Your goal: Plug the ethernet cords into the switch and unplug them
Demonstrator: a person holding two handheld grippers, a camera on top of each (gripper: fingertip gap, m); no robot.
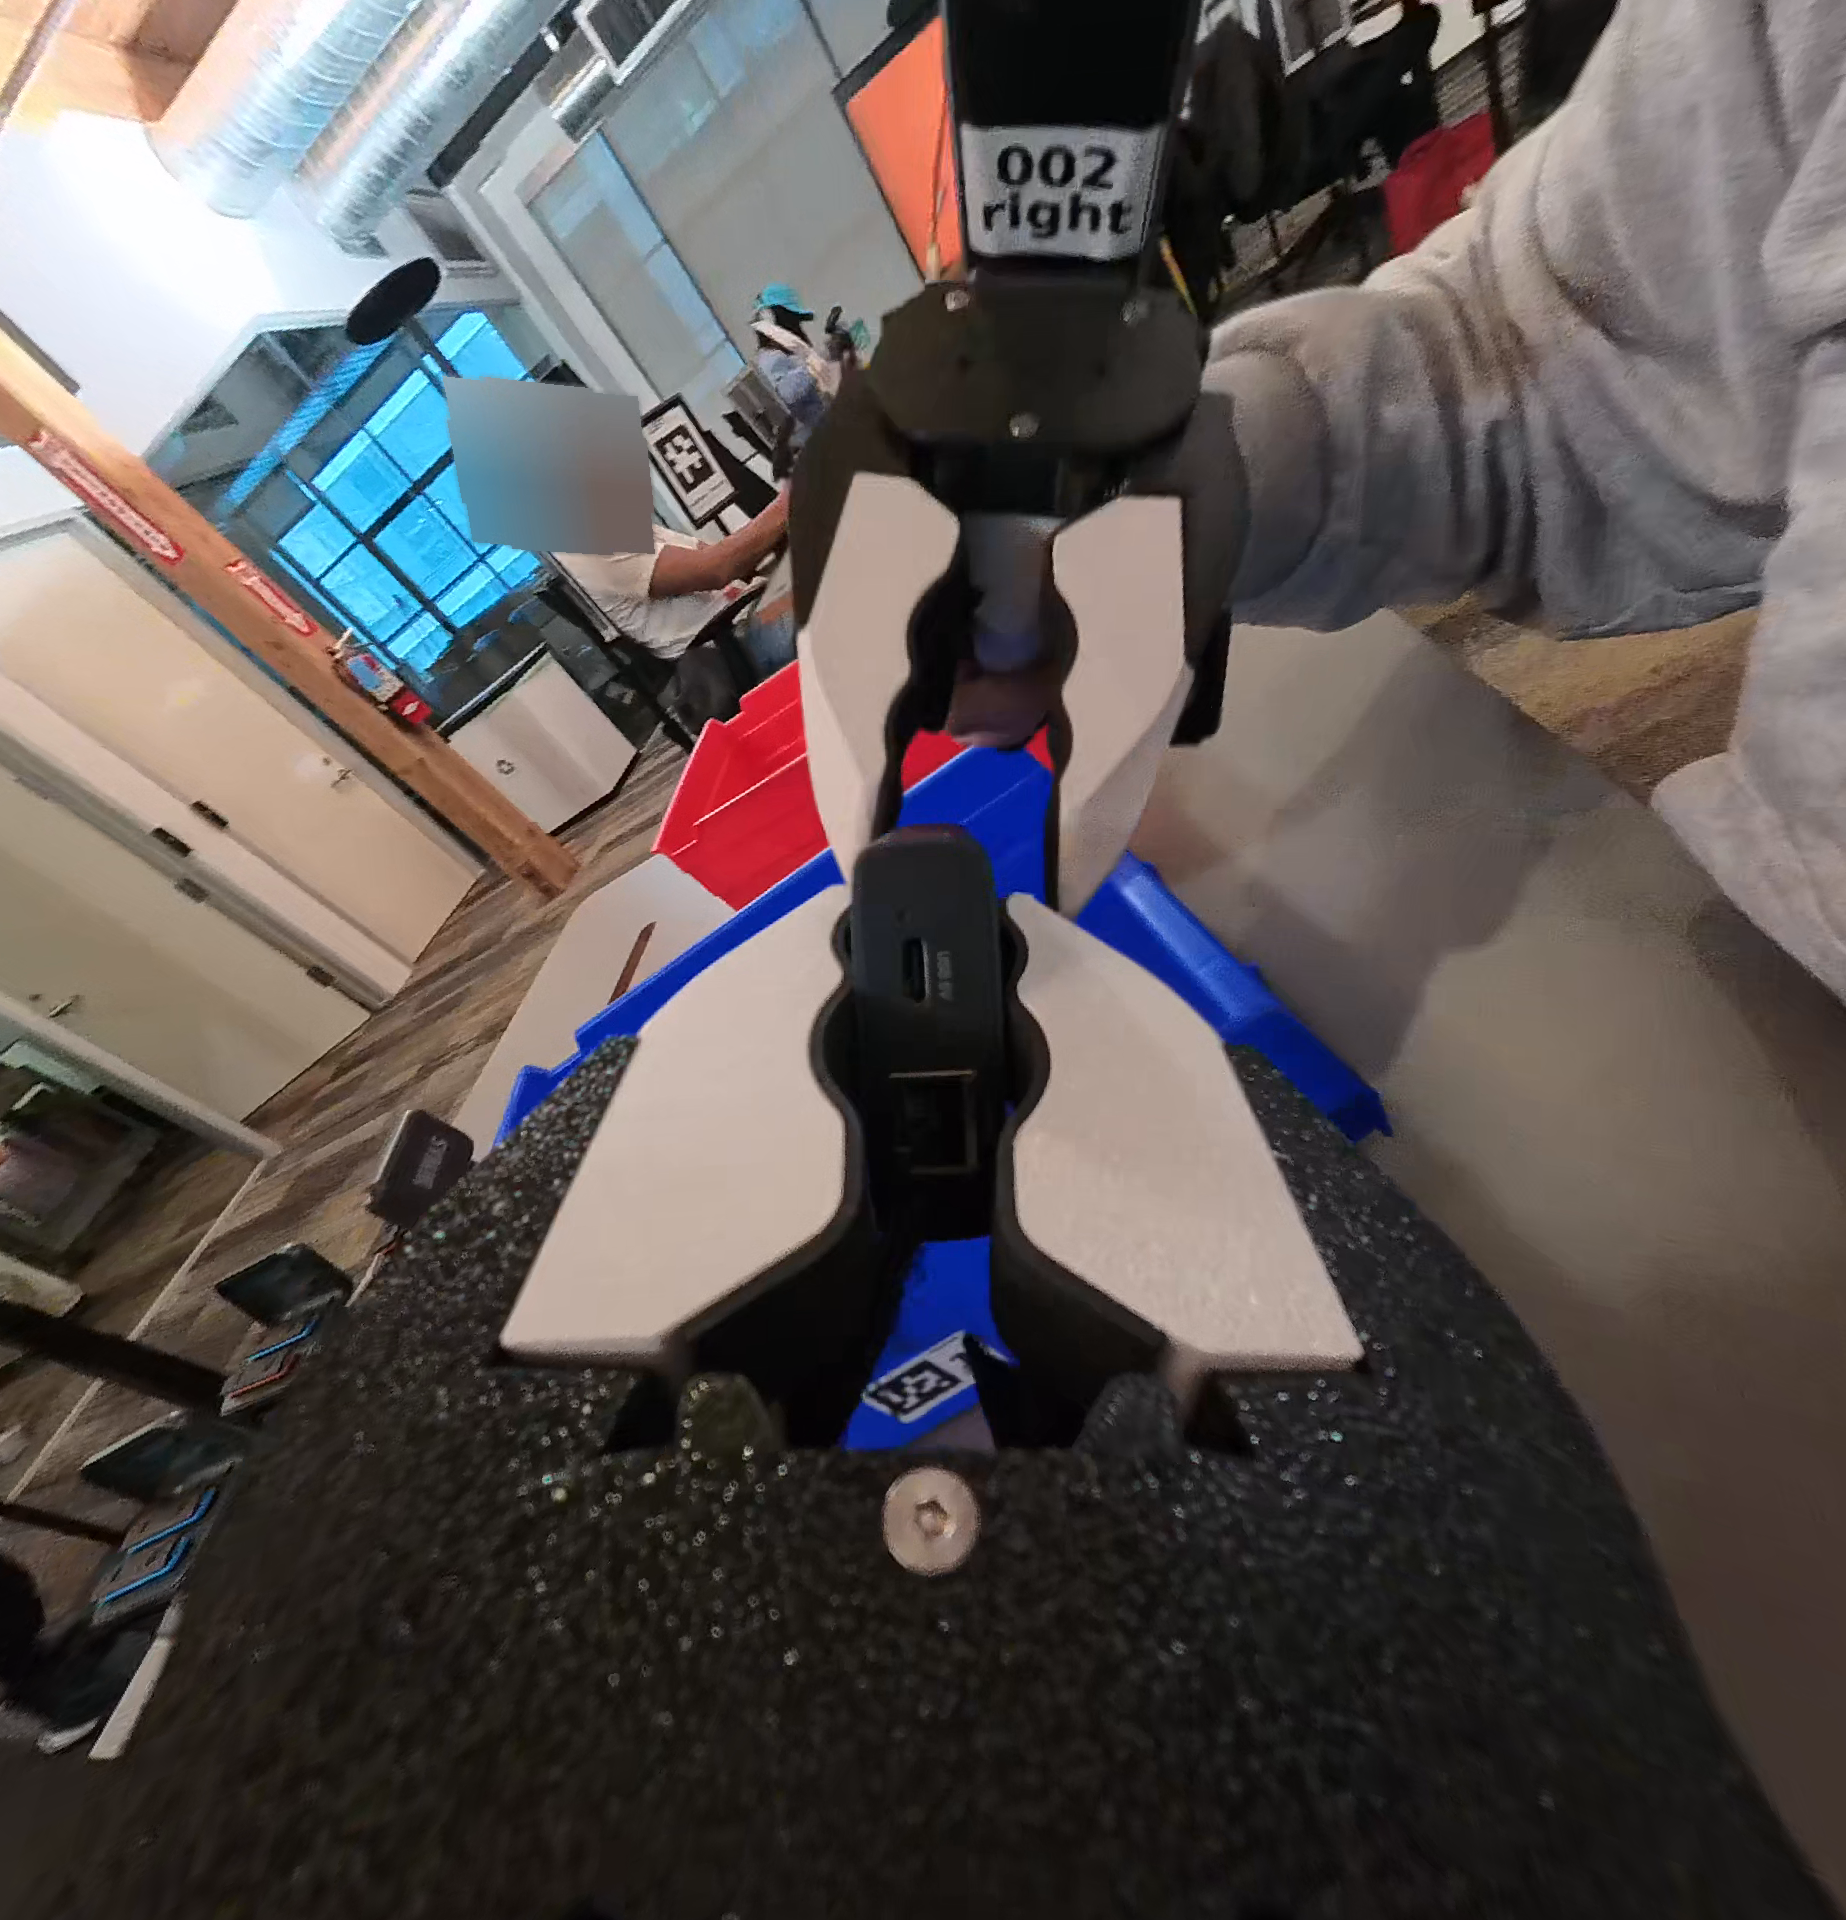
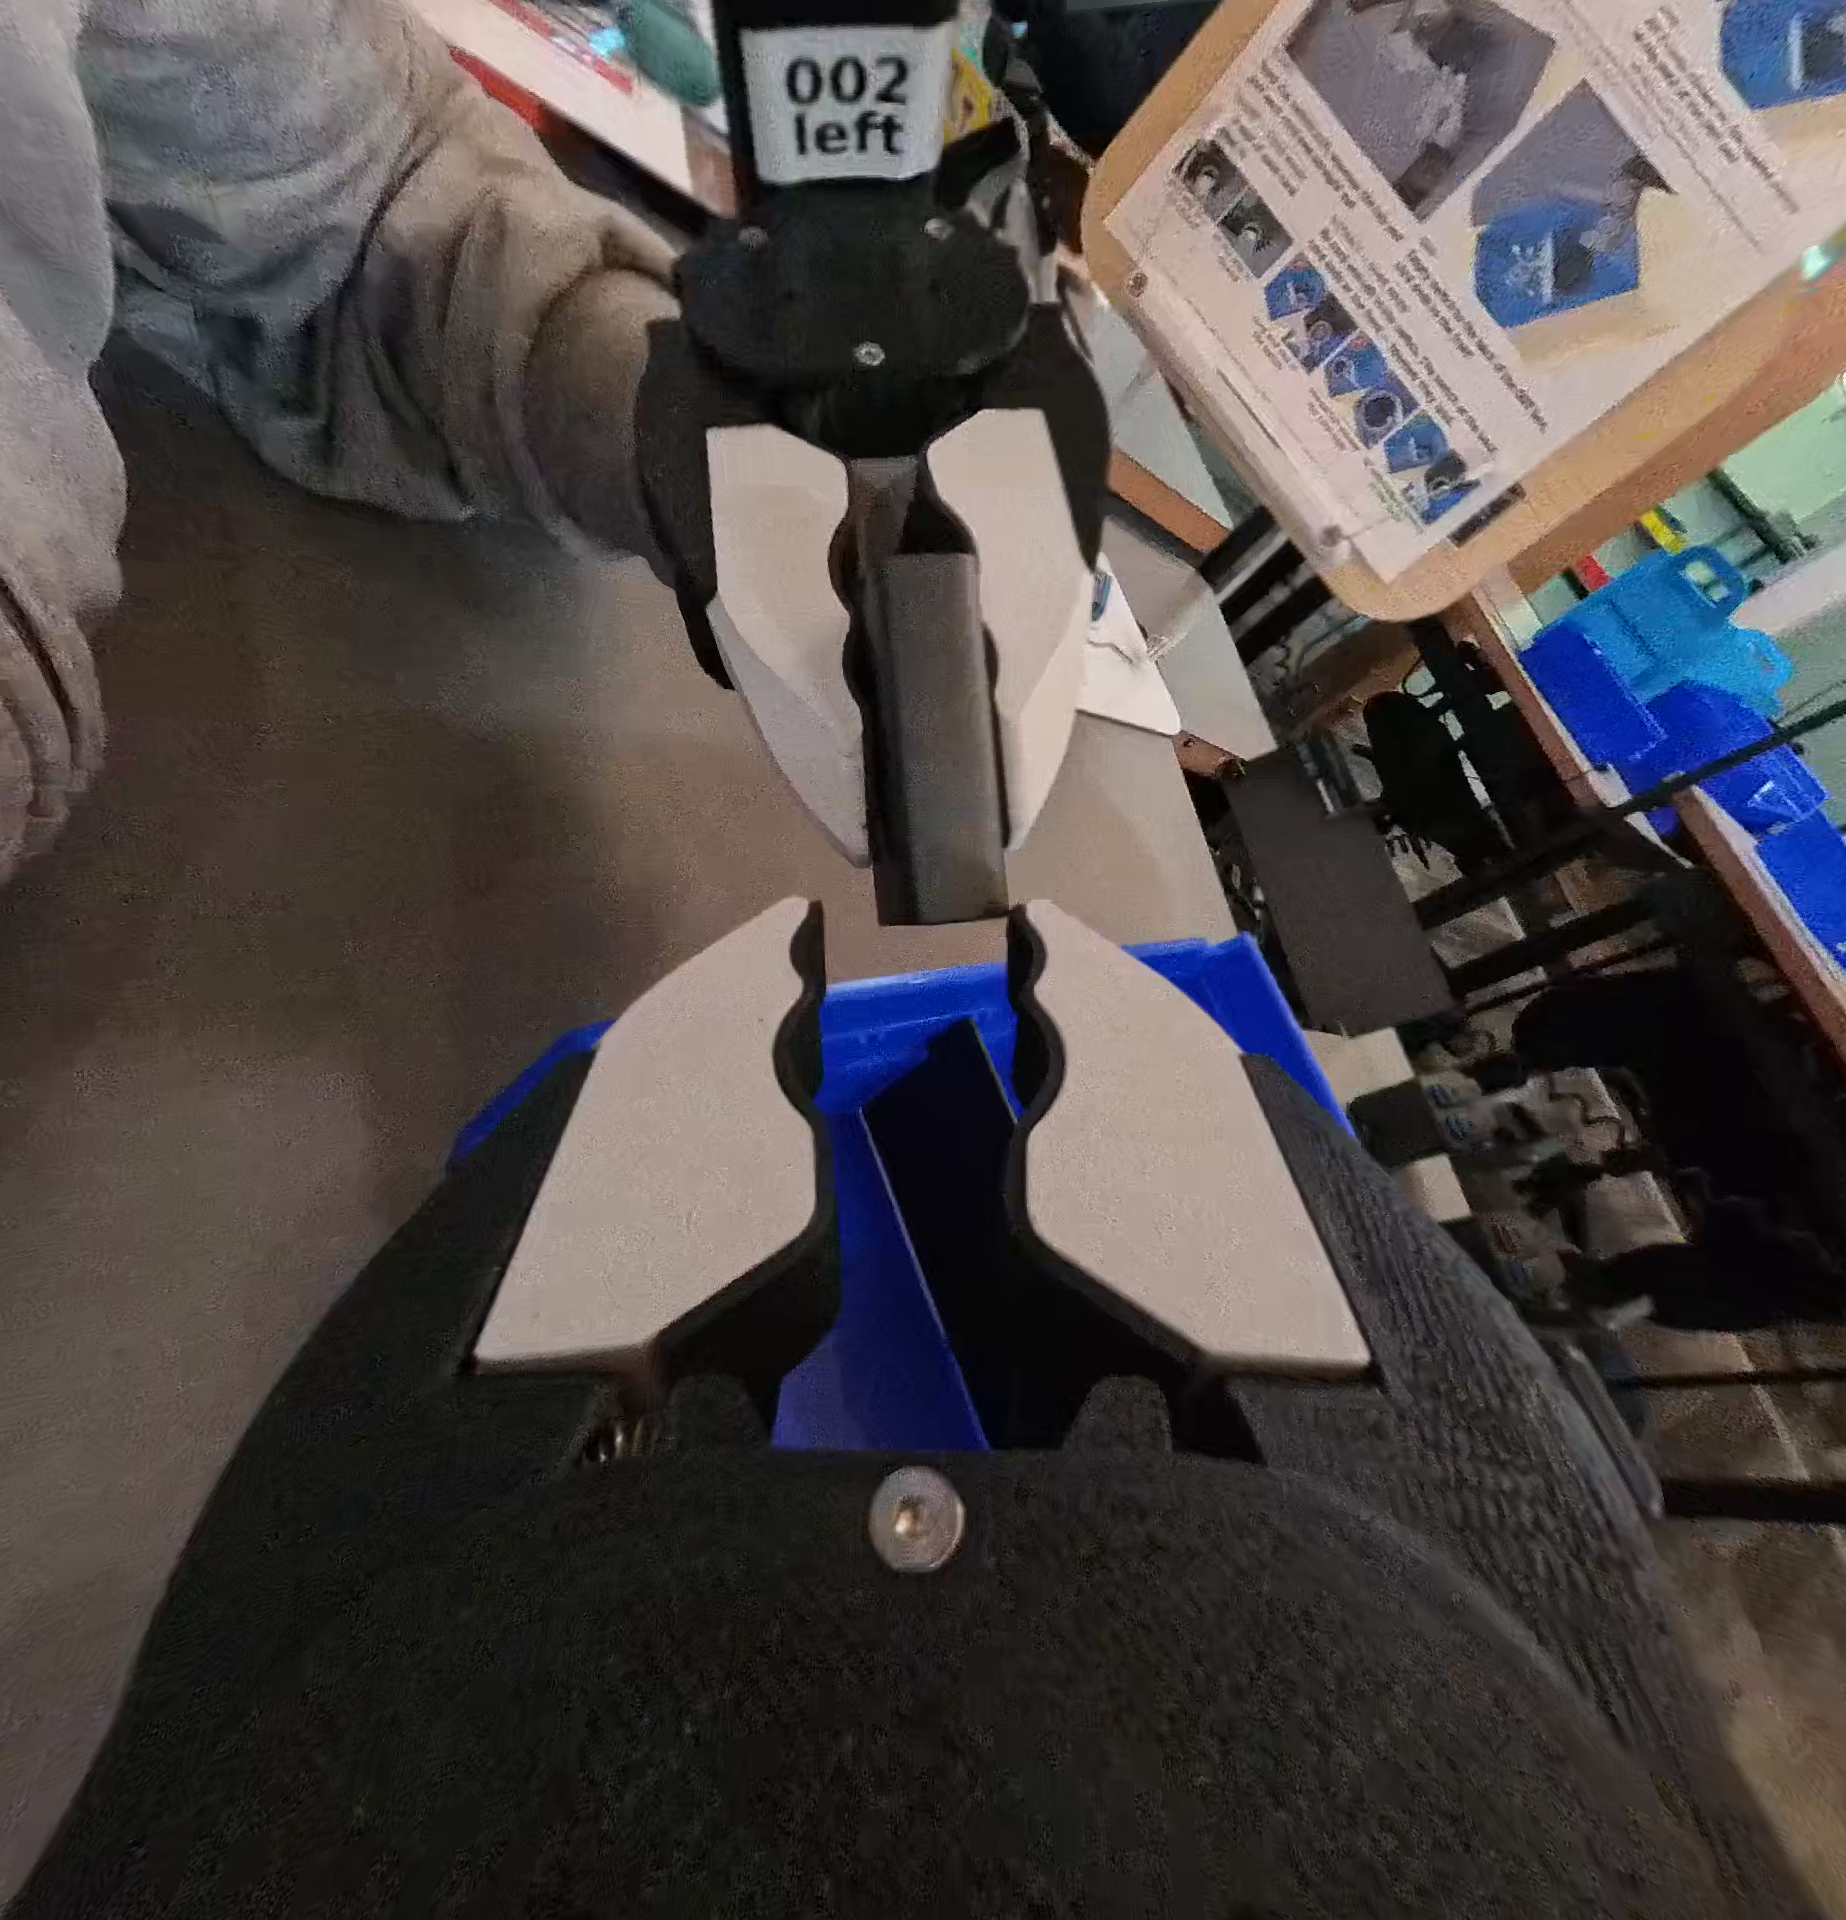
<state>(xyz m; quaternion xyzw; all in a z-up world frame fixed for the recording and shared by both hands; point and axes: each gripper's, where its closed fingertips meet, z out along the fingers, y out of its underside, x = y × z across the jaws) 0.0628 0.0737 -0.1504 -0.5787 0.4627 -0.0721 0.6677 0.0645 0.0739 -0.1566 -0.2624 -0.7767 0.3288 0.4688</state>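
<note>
The left gripper [image 1: 924, 935] fingers pinch a slim black power bank [image 1: 924, 997], its long axis running along the fingers and its far end pointing at the right gripper [image 2: 914, 935]. The right gripper's fingers stand spread, empty, just short of that end. Both hang above a blue bin [image 1: 1210, 966] on the grey worktop [image 1: 1470, 935]; a red bin [image 1: 753, 790] sits beyond.

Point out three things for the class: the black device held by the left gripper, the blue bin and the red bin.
black device [image 1: 924, 966]: left wrist view, its end face beside the small port.
blue bin [image 1: 1210, 966]: left wrist view, its rim.
red bin [image 1: 753, 800]: left wrist view, its side wall.
</note>
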